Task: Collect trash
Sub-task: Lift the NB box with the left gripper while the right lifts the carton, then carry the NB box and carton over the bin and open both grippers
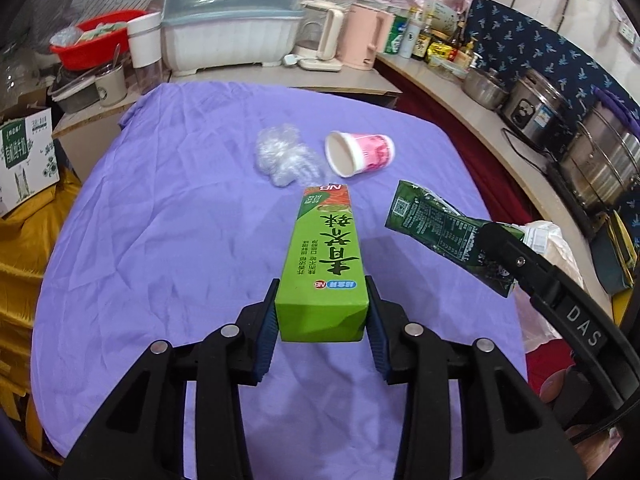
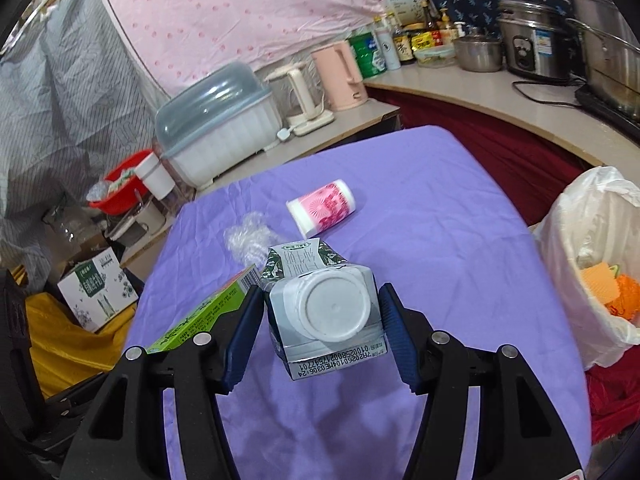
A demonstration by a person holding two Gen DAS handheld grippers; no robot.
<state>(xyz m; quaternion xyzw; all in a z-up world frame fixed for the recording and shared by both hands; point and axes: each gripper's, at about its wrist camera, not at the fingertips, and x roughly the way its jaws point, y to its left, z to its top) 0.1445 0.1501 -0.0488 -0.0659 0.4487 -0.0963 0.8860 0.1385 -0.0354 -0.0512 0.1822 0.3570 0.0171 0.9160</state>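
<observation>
My left gripper (image 1: 321, 312) is shut on a long green box (image 1: 322, 264), lifted above the purple tablecloth (image 1: 160, 220). My right gripper (image 2: 322, 320) is shut on a dark green milk carton (image 2: 320, 304) with a white cap, also raised; in the left wrist view the carton (image 1: 436, 232) hangs at the right. The green box (image 2: 208, 308) shows at the left of the right wrist view. On the cloth lie a pink and white paper cup (image 1: 360, 152) on its side and a crumpled clear plastic wrap (image 1: 284, 156). A white-bagged trash bin (image 2: 596, 256) stands right of the table.
A dish rack with a blue-grey lid (image 1: 232, 28), two kettles (image 1: 344, 36), a red bowl (image 1: 100, 36) and a jar stand on the counter behind. Pots and a rice cooker (image 1: 536, 104) line the right counter. A cardboard box (image 1: 28, 152) sits at the left.
</observation>
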